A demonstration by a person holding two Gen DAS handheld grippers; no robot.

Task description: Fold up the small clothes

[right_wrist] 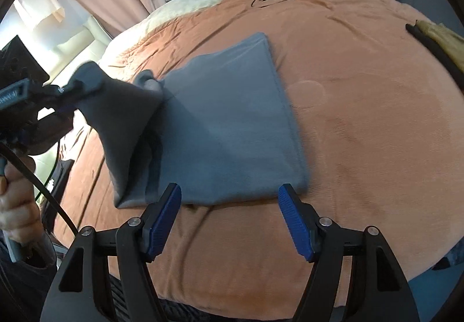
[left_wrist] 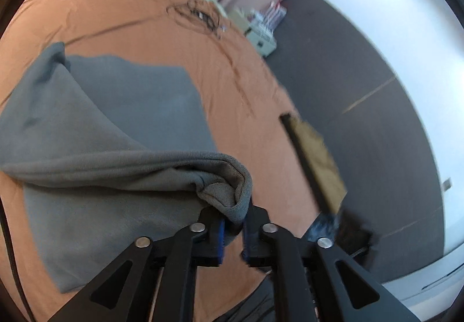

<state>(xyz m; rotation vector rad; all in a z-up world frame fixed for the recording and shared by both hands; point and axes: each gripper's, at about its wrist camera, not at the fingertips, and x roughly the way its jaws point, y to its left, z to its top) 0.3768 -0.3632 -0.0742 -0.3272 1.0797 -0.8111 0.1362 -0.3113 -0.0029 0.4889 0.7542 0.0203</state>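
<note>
1. Two claws work over an orange bed [right_wrist: 362,124].
2. Left claw [left_wrist: 233,230], lower centre, pinches the grey garment [left_wrist: 95,124] by a bunched edge, lifting it.
3. Right claw [right_wrist: 229,220] gapes empty, just beneath the garment's lower edge.

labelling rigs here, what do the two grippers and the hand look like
Both the left gripper and right gripper have black angular linkage arms with silver pivot pins and ribbed blue finger pads. A black cable trails past the bare left hand.
</note>
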